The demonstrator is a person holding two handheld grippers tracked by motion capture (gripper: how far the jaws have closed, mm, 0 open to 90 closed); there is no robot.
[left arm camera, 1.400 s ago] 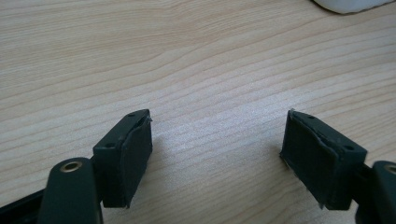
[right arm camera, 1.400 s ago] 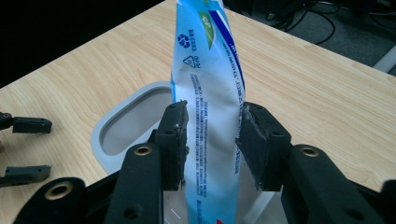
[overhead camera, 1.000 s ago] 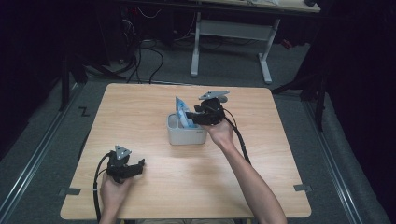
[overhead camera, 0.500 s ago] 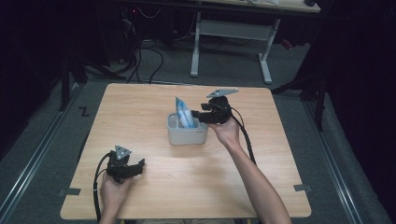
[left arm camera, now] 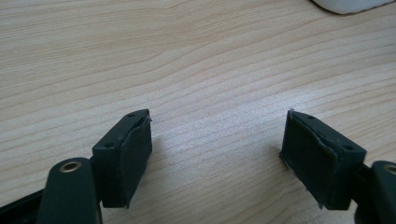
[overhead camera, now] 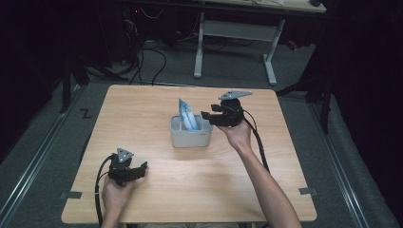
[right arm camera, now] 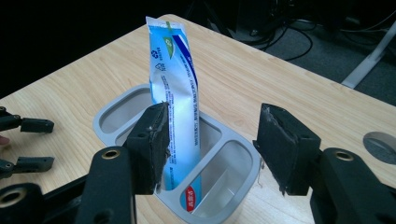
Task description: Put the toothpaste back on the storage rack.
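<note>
A grey holder (overhead camera: 190,138) with several compartments stands mid-table, its rim (right arm camera: 108,115) close in the right gripper view. A blue and white tube (overhead camera: 186,116) stands upright in it, leaning slightly (right arm camera: 173,88). My right gripper (overhead camera: 206,116) hovers just right of the holder and points at the tube. Its jaws (right arm camera: 213,113) have just been opening, stand open and hold nothing; the tube is beyond them, untouched. My left gripper (overhead camera: 140,170) rests low near the table's front left, open over bare wood (left arm camera: 219,116).
The wooden table (overhead camera: 142,104) has free room all around the holder. A grey round disc (right arm camera: 380,142) is set into the tabletop to the right of the right gripper. A white desk frame (overhead camera: 235,28) and cables lie on the floor beyond the far edge.
My right gripper has drawn back to the right and slightly up, away from the tube, which stays standing in the holder. The left gripper has not moved.
</note>
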